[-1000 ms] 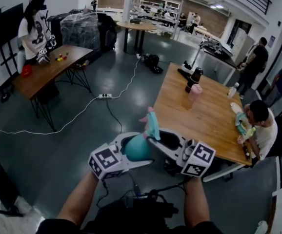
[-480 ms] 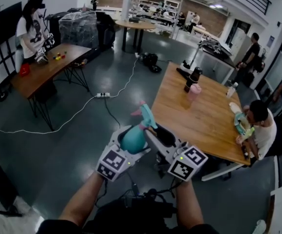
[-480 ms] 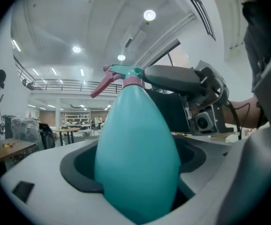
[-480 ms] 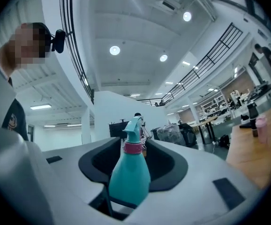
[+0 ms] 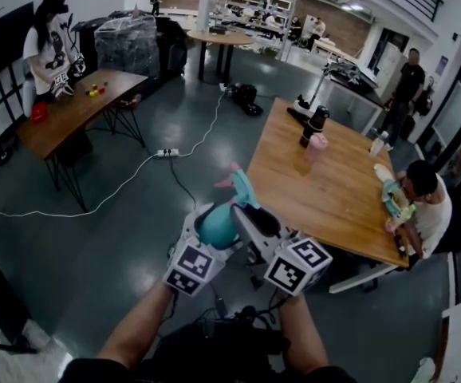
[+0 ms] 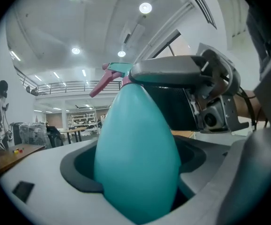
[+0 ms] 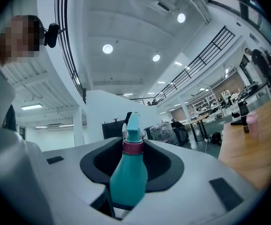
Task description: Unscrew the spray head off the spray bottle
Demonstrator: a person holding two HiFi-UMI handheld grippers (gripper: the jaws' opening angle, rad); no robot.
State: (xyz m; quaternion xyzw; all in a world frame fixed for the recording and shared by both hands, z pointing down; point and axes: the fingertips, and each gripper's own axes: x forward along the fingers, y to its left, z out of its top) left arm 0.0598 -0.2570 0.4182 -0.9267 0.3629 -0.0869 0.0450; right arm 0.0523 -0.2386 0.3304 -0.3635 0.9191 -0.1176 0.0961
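A teal spray bottle is held in the air in front of me. My left gripper is shut on its wide body. My right gripper sits round the neck from the right, with its jaws closing on the pink collar. The teal spray head and its pink trigger stick up above those jaws. In the left gripper view, the right gripper lies across the bottle's top. The right gripper view has the bottle upright between the dark pads.
A long wooden table stands to the right with a black bottle and a pink cup, and a seated person at its far side. A power strip and cables lie on the floor. Another table is at far left.
The two grippers have drawn closer together and shifted slightly left. The right gripper's marker cube has turned and moved inward, and the spray head now leans a little more to the left.
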